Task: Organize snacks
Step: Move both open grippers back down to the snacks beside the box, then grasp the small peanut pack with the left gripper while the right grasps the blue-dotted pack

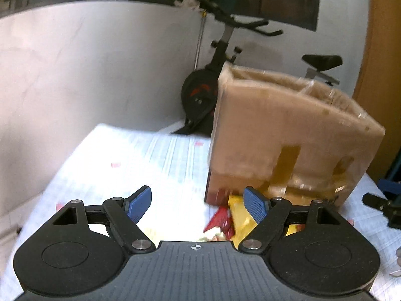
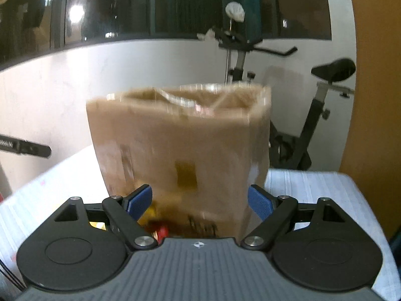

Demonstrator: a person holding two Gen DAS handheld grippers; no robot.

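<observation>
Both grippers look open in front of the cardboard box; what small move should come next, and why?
Probably lower the left gripper onto the yellow snack packet lying at the foot of the cardboard box. Both it and the right gripper are open and empty, and the packets lie just below the left fingers.

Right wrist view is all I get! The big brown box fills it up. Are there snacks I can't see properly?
Observer: Yes. The left view shows a yellow packet and a red packet lying at the foot of the cardboard box.
Child: Are the left tongs holding one?
Observer: No, the left tongs are open, with nothing between them.
Child: What's beside the box?
Observer: Bare white patterned tablecloth stretches to its left.
</observation>
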